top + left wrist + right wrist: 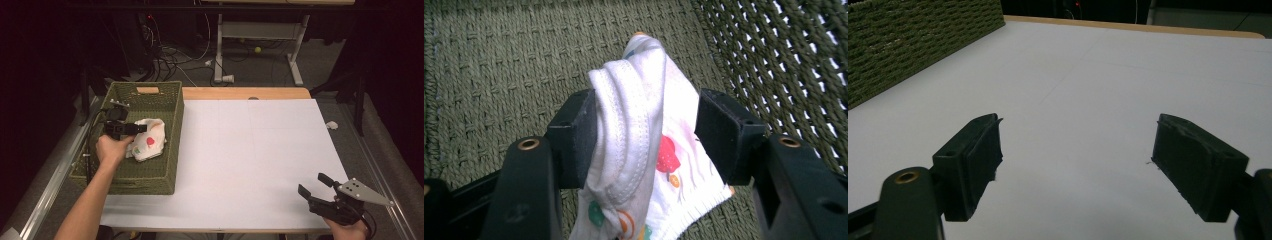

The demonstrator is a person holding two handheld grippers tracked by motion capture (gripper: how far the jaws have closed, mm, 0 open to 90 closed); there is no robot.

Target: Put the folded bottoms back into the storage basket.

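A white cloth (150,140) printed with red, green and orange shapes lies inside the green woven basket (173,150) at the table's left. My left gripper (142,129) reaches into the basket over the cloth. In the left gripper view the cloth (634,115) hangs bunched between the jaws of that gripper (646,135). Its folded hem leans on the left pad, while a gap shows beside the right pad, so the jaws stand open. My right gripper (311,183) rests open near the table's front right corner, nothing between its jaws (1075,160).
A white sheet (250,150) covers the tabletop to the right of the basket, whose wall (913,45) stands at the far left of the right gripper view. Cables and a desk frame (260,30) are on the floor behind the table. A small white scrap (331,125) lies off the right edge.
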